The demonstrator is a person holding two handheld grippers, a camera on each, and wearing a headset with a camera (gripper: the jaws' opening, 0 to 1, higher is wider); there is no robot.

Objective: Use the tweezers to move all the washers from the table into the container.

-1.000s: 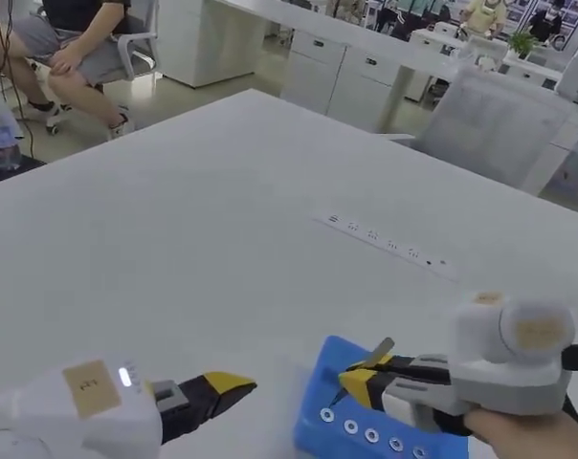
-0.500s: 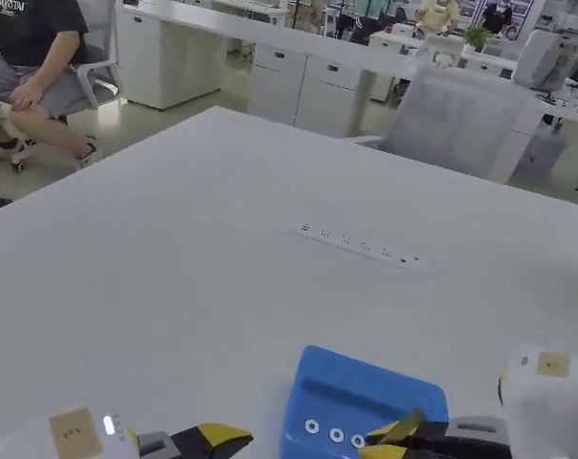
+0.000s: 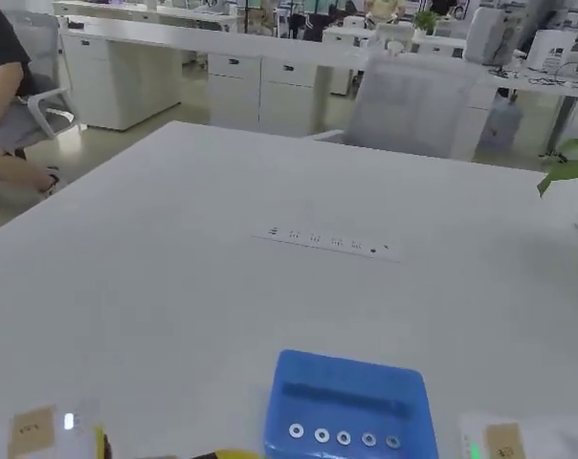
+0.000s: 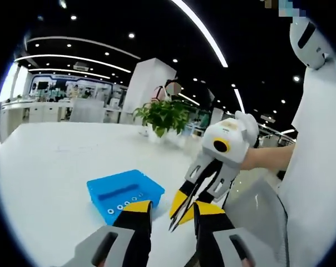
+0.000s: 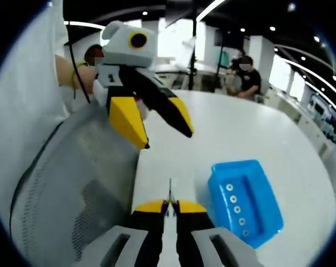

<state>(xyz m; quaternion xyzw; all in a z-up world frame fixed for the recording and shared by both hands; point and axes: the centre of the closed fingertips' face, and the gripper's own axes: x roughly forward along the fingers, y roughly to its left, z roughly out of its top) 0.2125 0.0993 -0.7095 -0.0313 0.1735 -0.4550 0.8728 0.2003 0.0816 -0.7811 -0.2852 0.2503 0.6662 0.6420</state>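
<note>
Ahead and to the right of the right gripper, one blue container is sitting on the white table, and five washers are lying in a row inside it. This gripper's two jaws are pressing together on one pair of tweezers. Facing it, the left gripper is holding its jaws apart, gripping nothing.

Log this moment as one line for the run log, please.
right claw: shut on thin metal tweezers | left claw: open, empty | blue plastic tray: five small silver washers in a row inside
</note>
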